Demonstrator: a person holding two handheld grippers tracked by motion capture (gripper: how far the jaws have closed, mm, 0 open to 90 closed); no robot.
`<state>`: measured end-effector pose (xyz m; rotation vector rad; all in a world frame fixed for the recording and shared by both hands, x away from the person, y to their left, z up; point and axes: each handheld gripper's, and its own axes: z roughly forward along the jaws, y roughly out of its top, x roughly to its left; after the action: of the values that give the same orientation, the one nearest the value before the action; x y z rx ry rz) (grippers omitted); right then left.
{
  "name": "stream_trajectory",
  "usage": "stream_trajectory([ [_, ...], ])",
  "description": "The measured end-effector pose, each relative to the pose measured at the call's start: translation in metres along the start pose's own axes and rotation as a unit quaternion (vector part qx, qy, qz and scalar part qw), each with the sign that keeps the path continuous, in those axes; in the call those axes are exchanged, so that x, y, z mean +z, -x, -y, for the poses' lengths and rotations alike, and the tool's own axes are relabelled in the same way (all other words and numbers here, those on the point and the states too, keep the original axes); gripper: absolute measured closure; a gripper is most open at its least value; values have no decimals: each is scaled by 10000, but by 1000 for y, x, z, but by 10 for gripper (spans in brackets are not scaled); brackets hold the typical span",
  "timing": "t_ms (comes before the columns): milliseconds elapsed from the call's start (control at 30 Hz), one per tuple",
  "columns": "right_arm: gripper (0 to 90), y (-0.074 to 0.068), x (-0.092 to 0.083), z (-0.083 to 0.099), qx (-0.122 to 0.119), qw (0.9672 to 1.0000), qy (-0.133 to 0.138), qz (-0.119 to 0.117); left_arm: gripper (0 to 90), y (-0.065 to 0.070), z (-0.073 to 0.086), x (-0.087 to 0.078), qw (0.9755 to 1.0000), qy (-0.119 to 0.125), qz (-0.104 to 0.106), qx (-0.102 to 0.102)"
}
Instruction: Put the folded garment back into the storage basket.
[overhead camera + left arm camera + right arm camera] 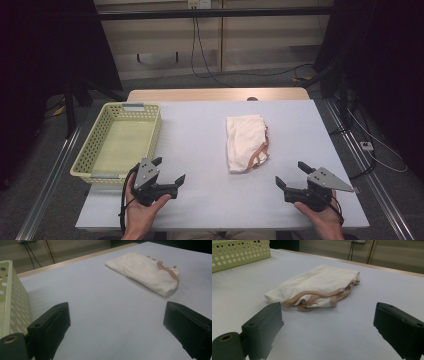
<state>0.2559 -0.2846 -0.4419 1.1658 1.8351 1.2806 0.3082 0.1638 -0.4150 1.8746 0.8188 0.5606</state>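
Note:
A folded cream cloth bag (245,141) with tan straps lies flat on the pale table (200,145), right of centre. The left gripper view has the bag (145,271) ahead to the right, and the right gripper view has the bag (317,285) straight ahead with its straps toward me. My left gripper (169,170) rests near the front edge, open and empty, held by a hand. My right gripper (291,174) sits at the front right, open and empty, a short way below the bag.
A pale green perforated basket (90,150) stands empty at the table's left side, just beyond my left gripper; its wall (15,302) is close at that gripper's left. Cables run across the floor behind the table.

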Motion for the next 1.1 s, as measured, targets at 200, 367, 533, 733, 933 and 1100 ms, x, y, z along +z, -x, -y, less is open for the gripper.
stream_trajectory([
  [200,85,2,0,0,38,10000,5,18,61,1,-3,8,9999,-110,110,-29],
  [367,73,2,-1,0,55,10000,12,42,62,5,-7,13,9998,-126,139,7],
  [533,72,2,-1,0,70,10000,8,34,62,10,-8,21,9992,-244,302,-123],
  [733,72,2,1,0,64,10000,-7,41,77,15,-13,28,9993,-151,354,35],
  [933,71,3,0,0,71,10000,-16,21,76,17,-19,34,9990,-213,397,35],
  [1100,71,3,0,0,63,10000,-12,19,76,19,-25,41,9986,-223,475,28],
])
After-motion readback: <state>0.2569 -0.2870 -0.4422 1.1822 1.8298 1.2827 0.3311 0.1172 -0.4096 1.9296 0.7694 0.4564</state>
